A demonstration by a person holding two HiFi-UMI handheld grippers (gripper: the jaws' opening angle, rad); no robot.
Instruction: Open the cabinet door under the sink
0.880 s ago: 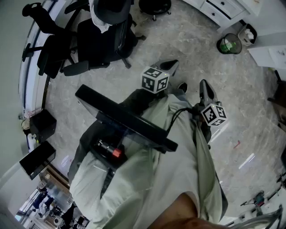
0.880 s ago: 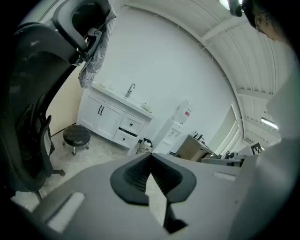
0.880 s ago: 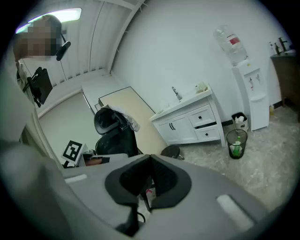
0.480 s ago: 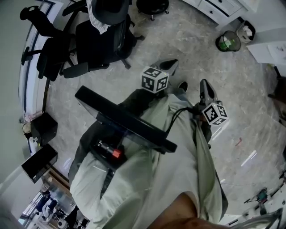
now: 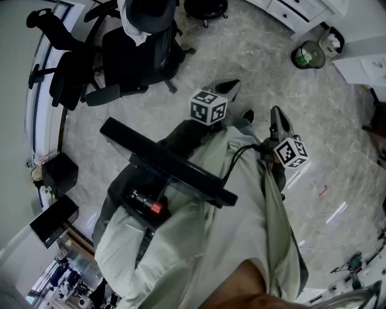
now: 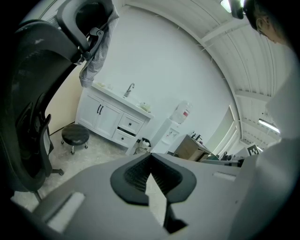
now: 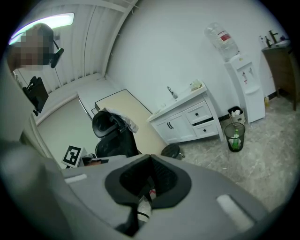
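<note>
Pale marbled floor (image 5: 259, 57), black office chair (image 5: 136, 54)

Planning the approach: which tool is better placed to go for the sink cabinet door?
Probably right: the right tool sits nearer the cabinet than the left tool. Both are shut, empty and far off.

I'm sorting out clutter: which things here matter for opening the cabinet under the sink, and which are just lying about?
For the job: under-sink cabinet doors, left tongs, right tongs.
Lying about: office chair, stool, waste bin, water dispenser.
</note>
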